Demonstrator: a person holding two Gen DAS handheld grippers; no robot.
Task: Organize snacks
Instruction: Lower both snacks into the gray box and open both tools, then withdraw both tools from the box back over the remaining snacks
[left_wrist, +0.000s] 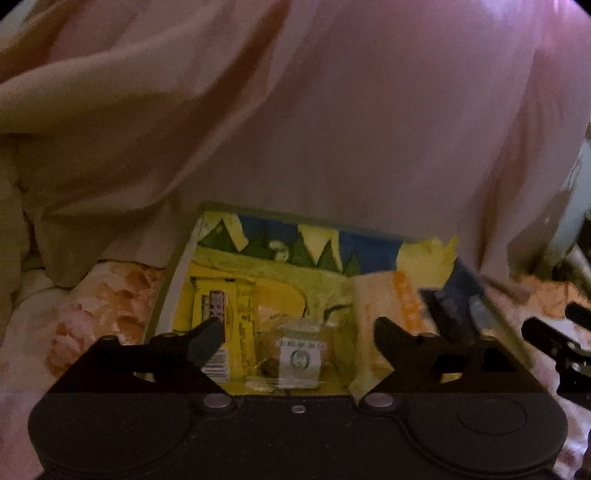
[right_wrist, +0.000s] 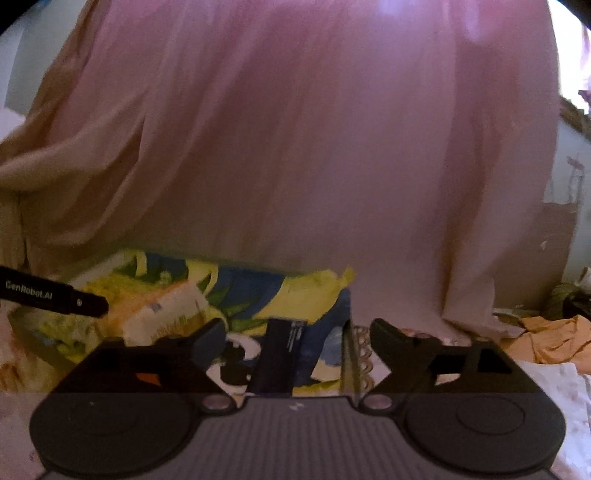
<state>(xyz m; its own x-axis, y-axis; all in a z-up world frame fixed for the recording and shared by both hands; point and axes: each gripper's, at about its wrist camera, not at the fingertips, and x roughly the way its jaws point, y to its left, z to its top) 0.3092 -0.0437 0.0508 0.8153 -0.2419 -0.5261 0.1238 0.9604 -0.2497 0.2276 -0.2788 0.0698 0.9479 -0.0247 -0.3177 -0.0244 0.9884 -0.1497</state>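
A shallow box printed in yellow, blue and green (left_wrist: 258, 266) lies on a floral bedspread and holds snacks. Inside it I see a yellow bar packet (left_wrist: 221, 314), a clear-wrapped snack with a white label (left_wrist: 297, 356), an orange-and-white packet (left_wrist: 388, 299) and a dark packet (left_wrist: 450, 310). My left gripper (left_wrist: 299, 336) hovers open over the clear-wrapped snack and touches nothing. In the right wrist view my right gripper (right_wrist: 297, 339) is open. The dark packet (right_wrist: 282, 354) stands between its fingers with a gap on each side. The orange-and-white packet (right_wrist: 159, 310) lies to its left.
A pink curtain (left_wrist: 369, 129) hangs close behind the box. The floral bedspread (left_wrist: 103, 310) spreads out to the left. Crumpled orange cloth (right_wrist: 550, 339) lies at the right. A finger of the left gripper (right_wrist: 55, 295) reaches in from the left edge of the right wrist view.
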